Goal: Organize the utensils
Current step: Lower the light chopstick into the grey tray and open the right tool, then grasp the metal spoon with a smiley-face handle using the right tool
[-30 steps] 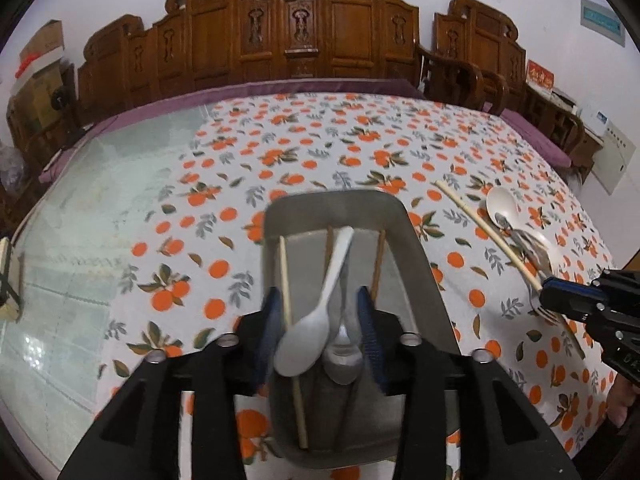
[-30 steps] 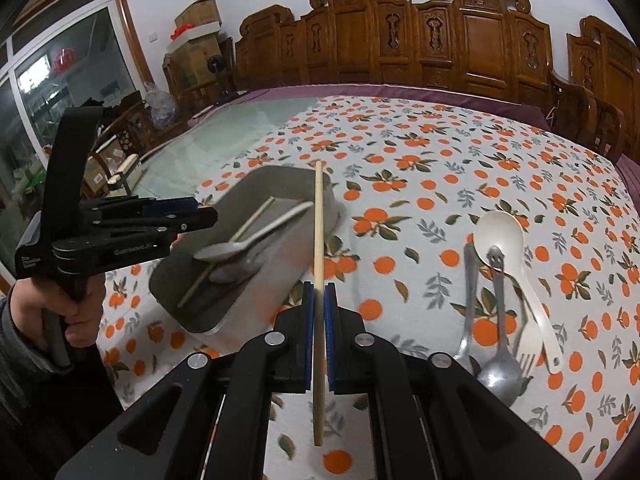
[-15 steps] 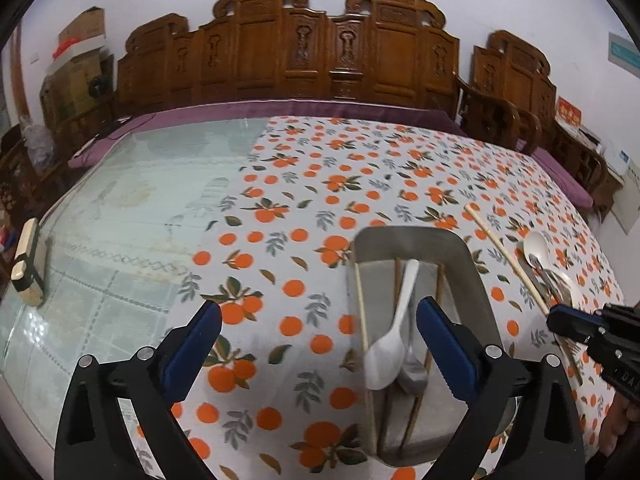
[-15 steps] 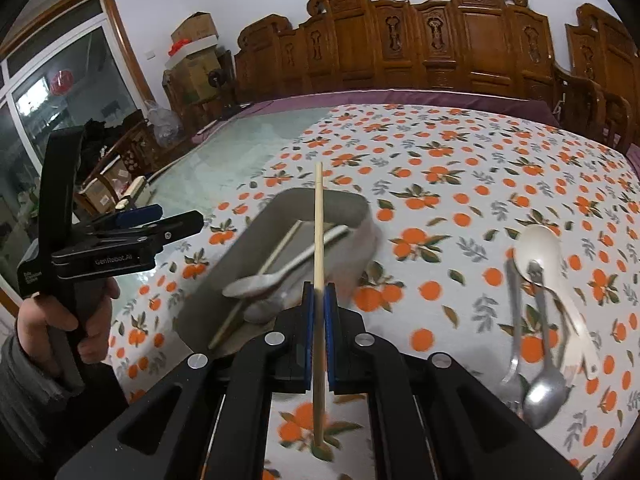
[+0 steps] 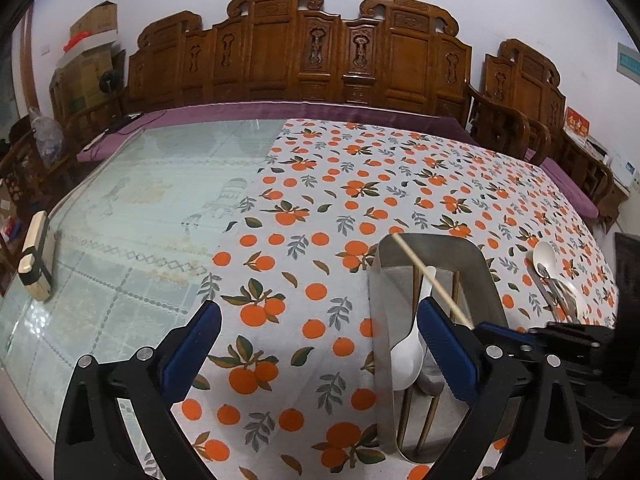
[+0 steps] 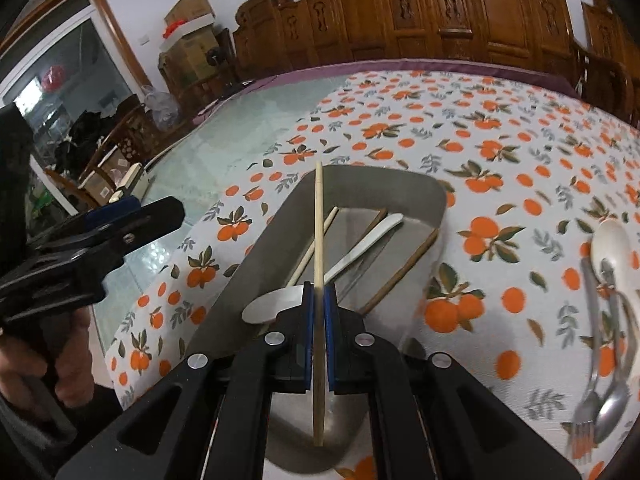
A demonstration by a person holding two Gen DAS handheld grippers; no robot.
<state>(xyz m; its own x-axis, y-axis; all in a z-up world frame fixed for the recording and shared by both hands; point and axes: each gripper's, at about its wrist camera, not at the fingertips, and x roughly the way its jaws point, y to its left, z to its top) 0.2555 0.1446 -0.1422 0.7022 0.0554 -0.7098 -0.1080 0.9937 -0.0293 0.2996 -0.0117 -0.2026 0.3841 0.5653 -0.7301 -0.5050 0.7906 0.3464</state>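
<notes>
A grey metal tray (image 6: pixel 420 196) (image 5: pixel 384 280) sits on the orange-print tablecloth. It holds a white spoon (image 6: pixel 360 246) (image 5: pixel 408 354), a light chopstick (image 6: pixel 310 254) and dark brown chopsticks (image 6: pixel 404 270). My right gripper (image 6: pixel 318 308) is shut on a light wooden chopstick (image 6: pixel 318 220) and holds it above the tray; this shows in the left wrist view (image 5: pixel 432 278). My left gripper (image 5: pixel 320 340) is open and empty, left of the tray. A white spoon (image 6: pixel 610 242), a metal spoon (image 6: pixel 614 400) and a fork (image 6: pixel 586 420) lie on the cloth to the right.
The left half of the table is bare glass (image 5: pixel 140 208). A small wooden block (image 5: pixel 34 256) lies near its left edge. Carved wooden chairs (image 5: pixel 320 52) line the far side. Boxes and clutter (image 6: pixel 188 48) stand beyond the table at the left.
My left gripper let go of the white spoon in the tray, opened and drew back to the left. My right gripper carried the chopstick from right of the tray to above it.
</notes>
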